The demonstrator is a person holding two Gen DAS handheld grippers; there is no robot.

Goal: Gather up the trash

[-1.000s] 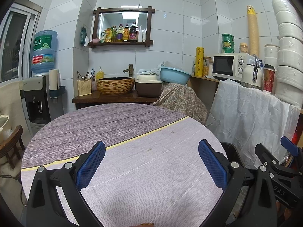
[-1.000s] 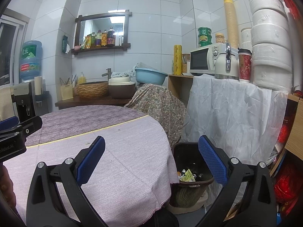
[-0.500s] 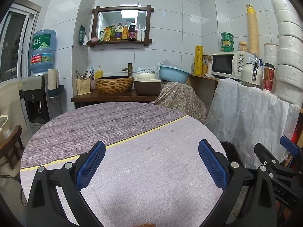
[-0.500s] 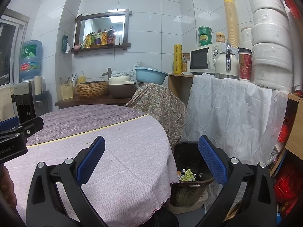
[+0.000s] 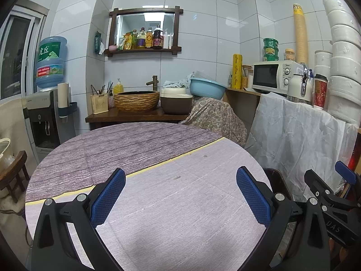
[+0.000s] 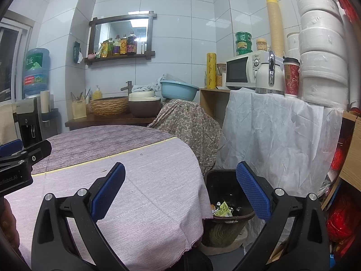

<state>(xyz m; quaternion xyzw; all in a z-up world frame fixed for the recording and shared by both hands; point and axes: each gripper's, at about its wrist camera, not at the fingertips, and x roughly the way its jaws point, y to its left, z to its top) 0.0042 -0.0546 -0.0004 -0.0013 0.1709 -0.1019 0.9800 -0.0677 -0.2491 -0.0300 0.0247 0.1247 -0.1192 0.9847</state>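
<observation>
A round table [image 5: 158, 149] with a purple and lilac cloth fills the middle of both views [image 6: 144, 171]. No trash lies on it, only a few tiny specks. A black trash bin [image 6: 227, 180] stands on the floor by the table's right edge, with wrappers [image 6: 222, 210] inside. Its rim shows in the left wrist view [image 5: 274, 178]. My left gripper [image 5: 180, 198] is open and empty above the table's near part. My right gripper [image 6: 180, 196] is open and empty, over the table's right edge and the bin.
A white-draped counter [image 6: 277, 122] with microwave [image 6: 243, 72], jug and stacked cups stands right of the bin. A patterned cloth [image 6: 189, 117] covers something behind the table. A wooden sink counter [image 5: 135, 115] and water dispenser [image 5: 45, 103] stand at the back. A wooden chair [image 5: 13, 176] is at left.
</observation>
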